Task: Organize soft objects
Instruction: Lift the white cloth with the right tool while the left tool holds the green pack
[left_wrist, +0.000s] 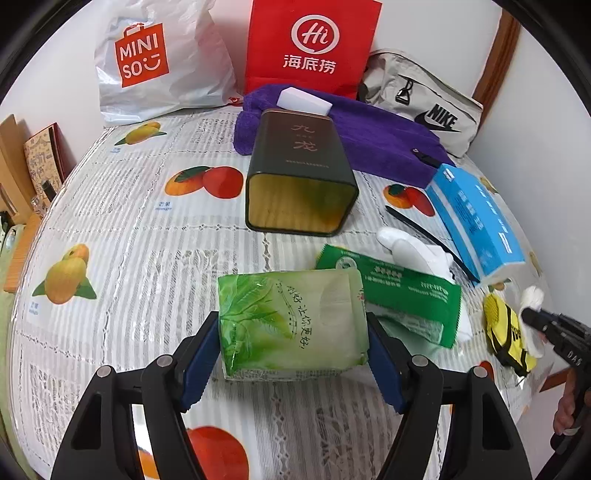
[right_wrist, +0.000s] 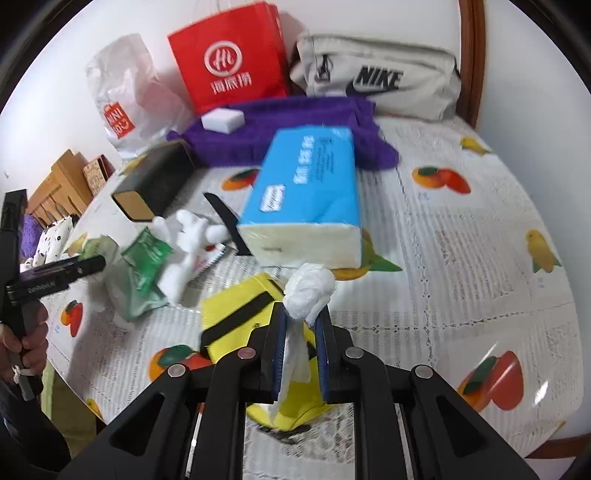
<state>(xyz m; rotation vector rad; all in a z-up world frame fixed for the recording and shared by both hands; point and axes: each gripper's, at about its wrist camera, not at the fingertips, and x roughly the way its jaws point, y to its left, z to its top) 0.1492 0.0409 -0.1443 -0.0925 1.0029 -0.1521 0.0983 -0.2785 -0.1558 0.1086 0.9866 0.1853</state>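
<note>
My left gripper (left_wrist: 293, 354) is shut on a light green tissue pack (left_wrist: 291, 325), its blue pads pressing both sides. Behind it lie a dark green packet (left_wrist: 399, 291), crumpled white tissue (left_wrist: 413, 251) and a blue tissue pack (left_wrist: 476, 225). My right gripper (right_wrist: 301, 314) is shut on a crumpled white tissue (right_wrist: 308, 288), held above a yellow pouch with a black band (right_wrist: 236, 314). The blue tissue pack (right_wrist: 306, 192) lies just beyond it. The dark green packet (right_wrist: 146, 254) and white tissue (right_wrist: 188, 236) show to the left. The right gripper (left_wrist: 532, 317) also appears in the left wrist view.
A dark open tin (left_wrist: 299, 173) lies on its side mid-table. A purple towel (left_wrist: 369, 133) with a white sponge (left_wrist: 303, 101) lies behind. A Miniso bag (left_wrist: 147, 62), red paper bag (left_wrist: 314, 44) and Nike pouch (left_wrist: 428, 107) line the wall. A black comb (right_wrist: 229, 221) lies by the blue pack.
</note>
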